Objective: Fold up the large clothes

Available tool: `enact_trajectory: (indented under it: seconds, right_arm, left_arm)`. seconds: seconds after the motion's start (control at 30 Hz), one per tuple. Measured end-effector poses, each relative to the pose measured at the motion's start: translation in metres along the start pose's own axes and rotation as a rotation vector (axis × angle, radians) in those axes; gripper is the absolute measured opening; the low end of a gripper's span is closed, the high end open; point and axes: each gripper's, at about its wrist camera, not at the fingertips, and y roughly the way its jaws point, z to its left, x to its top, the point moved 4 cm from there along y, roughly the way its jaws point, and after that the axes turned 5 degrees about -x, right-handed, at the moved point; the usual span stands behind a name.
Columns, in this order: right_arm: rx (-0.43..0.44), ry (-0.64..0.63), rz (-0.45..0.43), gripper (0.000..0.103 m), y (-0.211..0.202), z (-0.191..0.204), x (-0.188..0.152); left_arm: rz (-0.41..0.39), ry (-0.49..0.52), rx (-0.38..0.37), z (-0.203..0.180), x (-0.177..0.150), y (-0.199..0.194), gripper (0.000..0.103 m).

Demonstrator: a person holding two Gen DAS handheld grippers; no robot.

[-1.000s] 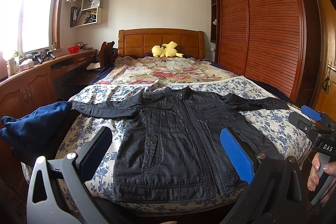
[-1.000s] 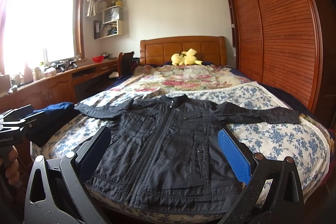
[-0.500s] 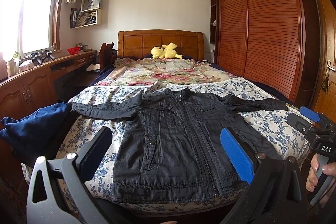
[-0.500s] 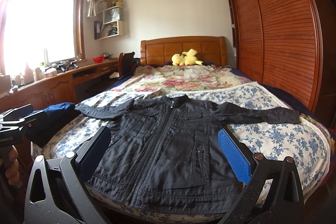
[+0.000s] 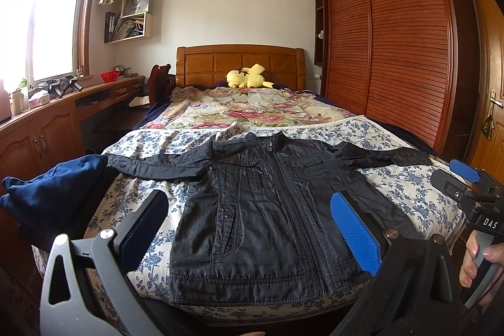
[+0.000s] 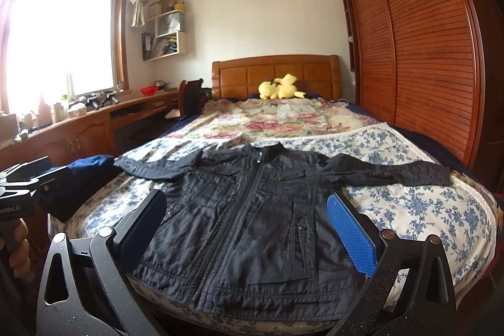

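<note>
A dark zip-up jacket [image 5: 264,216] lies flat, front up, on the foot of the bed, both sleeves spread out sideways; it also shows in the right wrist view [image 6: 252,219]. My left gripper [image 5: 249,229] is open and empty, held above the jacket's hem. My right gripper [image 6: 249,232] is open and empty, also above the hem. The right gripper shows at the right edge of the left wrist view [image 5: 469,188]. The left gripper shows at the left edge of the right wrist view [image 6: 25,181].
The bed has a blue-flowered sheet [image 5: 406,188] and a floral quilt [image 5: 252,109] further back. A navy garment [image 5: 53,191] hangs off the bed's left corner. A yellow plush toy [image 5: 247,79] lies by the headboard. A wooden desk [image 5: 47,122] runs along the left, wardrobe doors [image 5: 393,52] on the right.
Both grippers have barely moved; the views have shifted slightly. The jacket lies as before.
</note>
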Motion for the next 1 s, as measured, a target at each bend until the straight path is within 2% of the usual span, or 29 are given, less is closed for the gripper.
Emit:
enact_trajectory:
  seconds: [0.23,0.4,0.7,1.0]
  right_arm:
    - [0.007,-0.019,0.019,0.103,0.009,0.009,-0.003]
    - [0.027,-0.028,0.043,0.103,0.030,0.015,-0.011]
    - [0.077,-0.035,0.077,0.103,0.085,0.026,-0.019]
    - [0.108,-0.024,0.098,0.103,0.139,0.029,-0.021]
  left_arm:
    - [0.029,-0.019,0.017,0.013,-0.011,0.020,0.103]
    - [0.067,-0.026,0.033,0.026,-0.022,0.045,0.103]
    - [0.133,-0.028,0.080,0.059,-0.043,0.086,0.103]
    - [0.172,-0.031,0.095,0.084,-0.055,0.118,0.103]
